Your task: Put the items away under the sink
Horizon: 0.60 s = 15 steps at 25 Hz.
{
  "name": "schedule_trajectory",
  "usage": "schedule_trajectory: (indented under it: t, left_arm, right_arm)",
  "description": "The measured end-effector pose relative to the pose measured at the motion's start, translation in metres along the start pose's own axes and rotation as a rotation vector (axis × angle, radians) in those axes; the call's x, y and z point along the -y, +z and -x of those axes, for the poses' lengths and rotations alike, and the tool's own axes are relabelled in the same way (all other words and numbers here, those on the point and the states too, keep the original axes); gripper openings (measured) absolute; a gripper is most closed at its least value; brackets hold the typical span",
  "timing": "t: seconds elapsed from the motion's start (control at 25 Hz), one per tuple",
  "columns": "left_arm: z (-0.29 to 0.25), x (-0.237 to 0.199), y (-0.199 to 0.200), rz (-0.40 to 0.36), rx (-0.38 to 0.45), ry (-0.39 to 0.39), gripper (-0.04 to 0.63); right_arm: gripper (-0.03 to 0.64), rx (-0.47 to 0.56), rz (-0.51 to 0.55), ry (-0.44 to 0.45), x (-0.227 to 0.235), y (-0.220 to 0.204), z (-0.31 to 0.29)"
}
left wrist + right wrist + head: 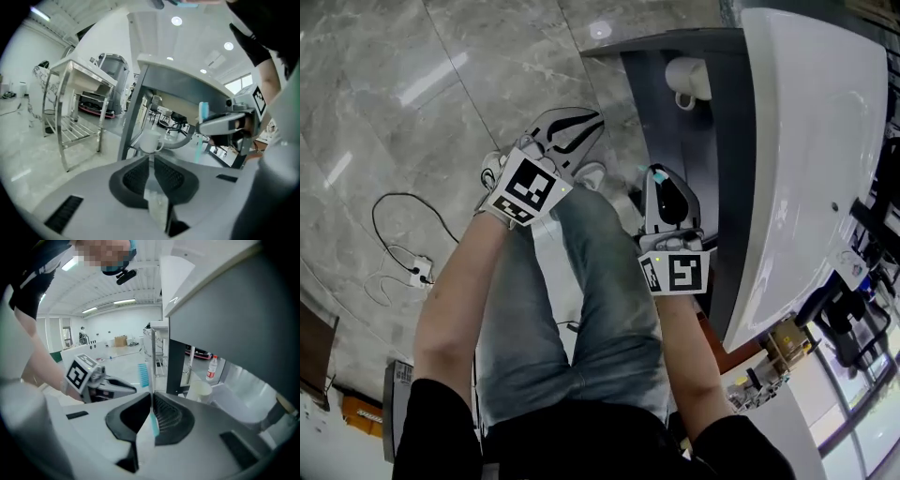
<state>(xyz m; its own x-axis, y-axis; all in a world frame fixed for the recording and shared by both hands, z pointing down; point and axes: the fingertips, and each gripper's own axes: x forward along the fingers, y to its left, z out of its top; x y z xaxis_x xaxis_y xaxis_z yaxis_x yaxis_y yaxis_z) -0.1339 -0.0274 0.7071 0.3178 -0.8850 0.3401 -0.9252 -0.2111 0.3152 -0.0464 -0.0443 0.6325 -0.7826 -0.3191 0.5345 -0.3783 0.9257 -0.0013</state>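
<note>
Right gripper [151, 399] is clamped on the toothbrush [143, 373]: handle pinched between the pads, blue bristle head sticking out past the tips and upright. My read is that the grip sits low on the handle so the head stays clear for dropping it in head-up.

Left gripper [151, 161] has its jaws a thin slit apart, with nothing between them that I can make out. It hangs on the left, well off the sink [806, 141], probably just keeping out of the way.

Both point slightly down toward the open shelf under the sink [661, 122], on the right of the scene. Toothbrush is near the shelf edge but not yet inside.

Containers:
- white mug [687, 80] stands upright on that shelf, at the far end, handle side-on. Its inside isn't visible, so contents unknown. Likely target for the toothbrush.
- sink basin: nothing visible in the part that shows.

Risk: narrow mug mouth and a long brush, so it needs lining up before letting go.
</note>
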Motion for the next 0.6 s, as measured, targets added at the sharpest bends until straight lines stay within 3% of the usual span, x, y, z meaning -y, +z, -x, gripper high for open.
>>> schedule_trajectory:
  t: [0.2, 0.4, 0.6]
  left_arm:
    - [0.071, 0.014, 0.002, 0.042, -0.025, 0.070, 0.031]
    - [0.128, 0.033, 0.013, -0.001, -0.046, 0.066, 0.031]
    - [0.170, 0.053, 0.008, 0.034, -0.067, 0.074, 0.031]
  right_arm:
    - [0.044, 0.029, 0.086, -0.053, 0.000, 0.023, -0.008]
    - [0.044, 0.075, 0.227, -0.126, -0.005, 0.045, -0.018]
    - [0.044, 0.132, 0.319, -0.192, -0.011, 0.060, -0.030]
